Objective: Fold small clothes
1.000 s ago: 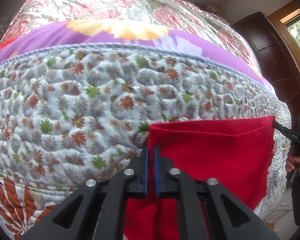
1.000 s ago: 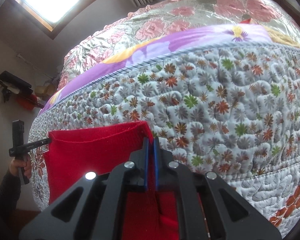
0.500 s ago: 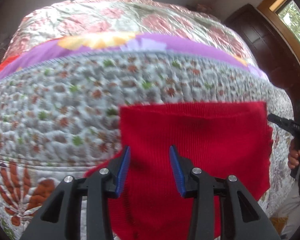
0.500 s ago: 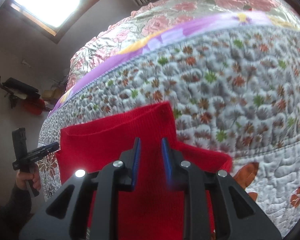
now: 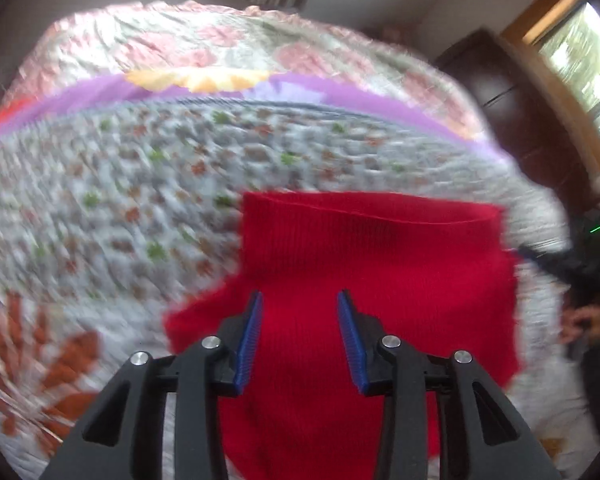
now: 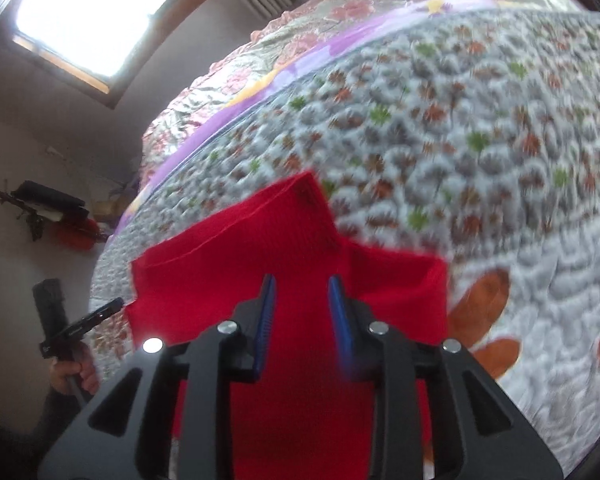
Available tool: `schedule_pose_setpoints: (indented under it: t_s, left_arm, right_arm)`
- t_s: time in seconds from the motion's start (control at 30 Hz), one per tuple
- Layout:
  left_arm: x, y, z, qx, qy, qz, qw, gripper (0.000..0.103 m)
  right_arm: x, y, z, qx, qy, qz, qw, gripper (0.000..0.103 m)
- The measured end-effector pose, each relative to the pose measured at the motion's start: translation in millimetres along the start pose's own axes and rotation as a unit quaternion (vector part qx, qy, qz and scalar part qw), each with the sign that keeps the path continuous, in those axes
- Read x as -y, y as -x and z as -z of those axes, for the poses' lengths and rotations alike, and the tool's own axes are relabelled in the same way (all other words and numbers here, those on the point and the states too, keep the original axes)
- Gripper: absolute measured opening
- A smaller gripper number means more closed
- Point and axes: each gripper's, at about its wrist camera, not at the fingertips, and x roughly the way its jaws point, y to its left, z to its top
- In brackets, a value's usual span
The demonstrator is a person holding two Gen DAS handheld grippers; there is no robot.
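Red knit garment: laid flat on the quilted bedspread of the bed, its folded upper edge turned toward the purple sheet band; a second layer is seen spread out wider beneath the top panel. Left claw: a second ago clamped on the garment's upper left corner, now released, blue pads spread wide and drawn back above the cloth, nothing held. Right claw: likewise clenched on the upper right corner a second ago, now released, jaws apart, poised over the garment near that corner, nothing gripped. The garment is no longer pinched and lifted at its corners but rests free on the bedspread. In the left wrist view the right claw's dark tip is seen just beside the garment's right edge, with the person's hand below it; in the right wrist view the left claw's tip lies just beside the garment's left edge, a hand on its handle. Surroundings: pink floral coverlet beyond the purple band; dark wooden door and window to the right of the bed; bright window to its left. Both views are motion-blurred.
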Motion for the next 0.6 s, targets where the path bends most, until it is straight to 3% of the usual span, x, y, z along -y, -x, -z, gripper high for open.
schedule_pose_setpoints:
  t_s: [0.13,0.2,0.23,0.27,0.33,0.43,0.53,0.6]
  left_arm:
    - [-13,-8,20,-0.019,0.044,0.067,0.9966,0.037]
    - [-21,-21,26,-0.034,0.059,0.063,0.9957,0.037]
    - [-28,-28,30,-0.041,0.064,0.053,0.9957,0.032]
    - [-32,-31,34,-0.042,0.068,0.049,0.9956,0.019]
    - [-40,-28,39,-0.041,0.080,0.041,0.9951,0.013]
    - [-30,-4,46,-0.016,0.082,0.059,0.9948,0.015]
    - [-17,10,70,-0.023,0.079,0.111,0.9904,0.017]
    - [-11,1,87,-0.044,0.082,0.123,0.9880,0.017]
  right_arm:
    - [1,-15,28,-0.041,0.007,-0.028,0.999,0.028]
    - [7,-26,33,-0.053,0.006,-0.022,0.998,0.025]
    - [14,-31,34,-0.055,0.004,-0.020,0.998,0.016]
    - [21,-32,35,-0.053,0.000,-0.017,0.998,0.003]
    - [33,-26,35,-0.049,-0.021,-0.016,0.998,0.000]
    - [29,1,44,-0.032,-0.028,-0.023,0.999,0.026]
    - [23,18,70,-0.042,-0.028,-0.043,0.998,0.029]
    - [20,13,88,-0.063,-0.025,-0.048,0.997,0.029]
